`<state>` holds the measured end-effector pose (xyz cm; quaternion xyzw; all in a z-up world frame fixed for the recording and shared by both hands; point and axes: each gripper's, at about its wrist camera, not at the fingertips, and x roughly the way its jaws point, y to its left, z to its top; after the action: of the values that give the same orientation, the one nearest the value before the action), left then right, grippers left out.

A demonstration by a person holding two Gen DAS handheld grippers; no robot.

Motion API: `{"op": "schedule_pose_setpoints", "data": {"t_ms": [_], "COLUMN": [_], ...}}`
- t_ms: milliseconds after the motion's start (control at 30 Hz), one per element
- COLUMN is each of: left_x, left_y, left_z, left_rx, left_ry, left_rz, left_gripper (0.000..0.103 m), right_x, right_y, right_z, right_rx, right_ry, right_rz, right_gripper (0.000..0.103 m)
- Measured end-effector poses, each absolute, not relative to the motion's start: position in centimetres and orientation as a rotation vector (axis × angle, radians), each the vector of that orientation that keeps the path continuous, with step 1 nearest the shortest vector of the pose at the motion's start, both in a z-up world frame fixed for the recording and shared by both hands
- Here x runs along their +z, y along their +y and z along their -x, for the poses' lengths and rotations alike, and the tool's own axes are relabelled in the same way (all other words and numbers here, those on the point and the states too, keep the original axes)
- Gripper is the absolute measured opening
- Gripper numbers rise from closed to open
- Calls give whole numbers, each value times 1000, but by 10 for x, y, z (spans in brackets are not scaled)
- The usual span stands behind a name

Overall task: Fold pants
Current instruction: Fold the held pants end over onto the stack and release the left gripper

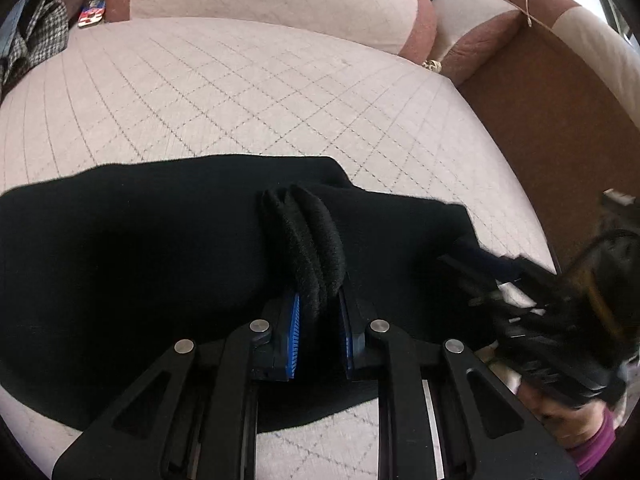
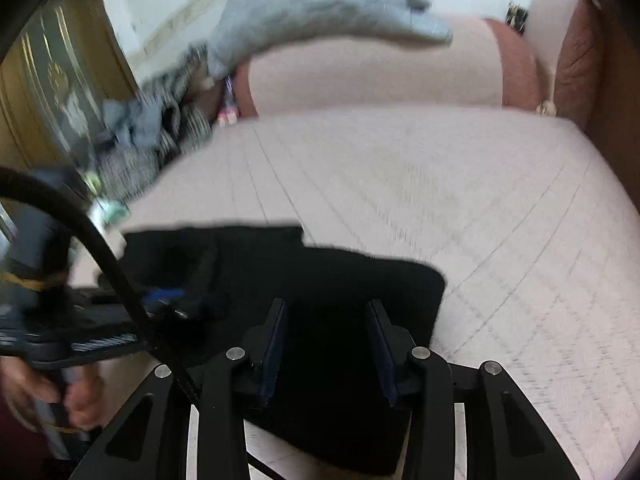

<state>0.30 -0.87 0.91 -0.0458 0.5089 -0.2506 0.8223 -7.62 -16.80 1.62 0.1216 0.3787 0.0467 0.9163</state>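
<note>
Black pants (image 1: 132, 260) lie folded on the pink quilted sofa seat (image 1: 240, 92). My left gripper (image 1: 319, 304) is shut on a bunched, layered edge of the pants (image 1: 308, 236), blue pads pressed against the cloth. My right gripper (image 2: 328, 320) is open just above the pants (image 2: 320, 280), with nothing between its fingers; it also shows blurred at the right edge of the left wrist view (image 1: 560, 312). The left gripper appears at the left of the right wrist view (image 2: 160, 300), still on the cloth.
A grey garment (image 2: 320, 4) lies over the sofa backrest (image 2: 372, 76). A pile of checked and grey clothes (image 2: 152, 136) sits at the seat's far left. A brown armrest (image 1: 552, 128) bounds the seat on the right. A wooden cabinet (image 2: 48, 88) stands behind.
</note>
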Motion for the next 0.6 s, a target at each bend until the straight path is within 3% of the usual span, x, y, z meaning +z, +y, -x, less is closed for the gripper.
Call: {"op": "schedule_pose_setpoints", "data": {"t_ms": [233,300,600], "left_x": [12,17,29], "left_y": [10,15,34], "left_z": [-5,-1,14], "left_rx": [-538,-499,-360], "left_ry": [1095,1071,1010], "left_rz": [211,184,102], "left_gripper": [22,31,32], "right_x": [36,43,57], "right_y": [-168,-168,-136], "right_z": [80,83,78], "right_rx": [111,124,201], "right_ry": [766,741,733], "right_rz": [-239,-264,-256], "right_gripper": [40,40,40]}}
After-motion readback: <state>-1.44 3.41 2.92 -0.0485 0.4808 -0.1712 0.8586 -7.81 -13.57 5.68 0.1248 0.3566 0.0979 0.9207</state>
